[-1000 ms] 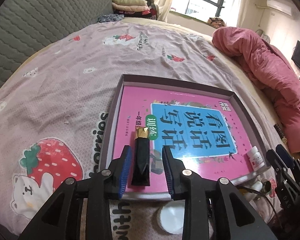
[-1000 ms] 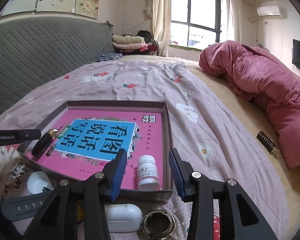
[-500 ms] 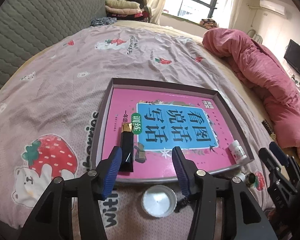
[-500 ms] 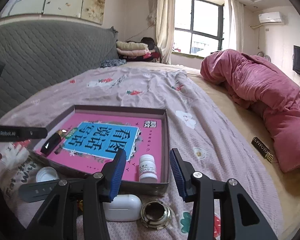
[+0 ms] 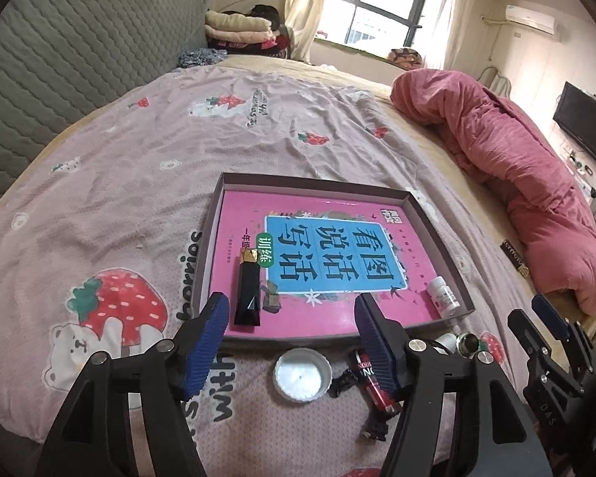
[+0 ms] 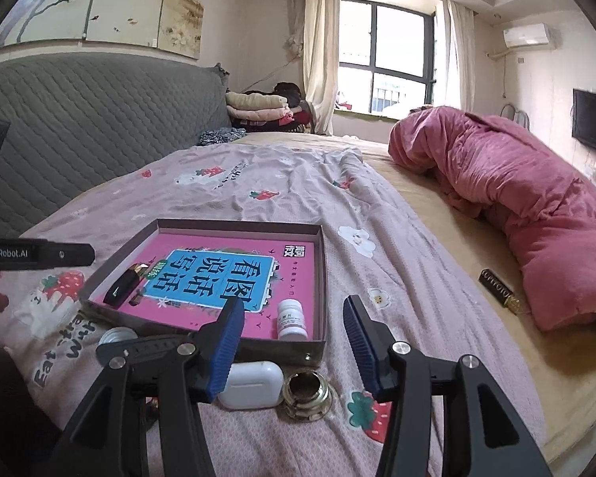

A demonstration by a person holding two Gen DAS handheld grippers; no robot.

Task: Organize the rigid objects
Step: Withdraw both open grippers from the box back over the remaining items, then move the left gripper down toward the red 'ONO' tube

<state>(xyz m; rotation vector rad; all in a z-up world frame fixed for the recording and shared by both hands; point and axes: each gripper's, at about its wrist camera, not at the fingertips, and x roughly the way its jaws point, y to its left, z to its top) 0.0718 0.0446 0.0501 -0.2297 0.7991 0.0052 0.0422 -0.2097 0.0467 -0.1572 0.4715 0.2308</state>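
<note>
A shallow brown box tray [image 5: 437,230] [image 6: 321,278] lies on the bed with a pink book [image 5: 337,214] flat inside it. A black and gold lipstick [image 5: 248,290] [image 6: 121,288] lies on the book's near left part. A small white pill bottle [image 5: 441,296] [image 6: 292,318] lies at the near right corner. My left gripper [image 5: 292,342] is open and empty, just in front of the tray. My right gripper [image 6: 294,348] is open and empty, above a white earbud case [image 6: 252,385] and a brass ring [image 6: 306,393].
In front of the tray lie a white round lid [image 5: 302,373] [image 6: 117,336], a red battery [image 5: 373,381] and small dark parts. A black and gold bar [image 6: 498,288] [image 5: 514,258] lies by the rolled pink duvet [image 6: 516,206]. A grey headboard [image 5: 59,59] stands at the left.
My left gripper let go of the lipstick, opened wide and drew back from the tray. My right gripper drew back a little and stayed open.
</note>
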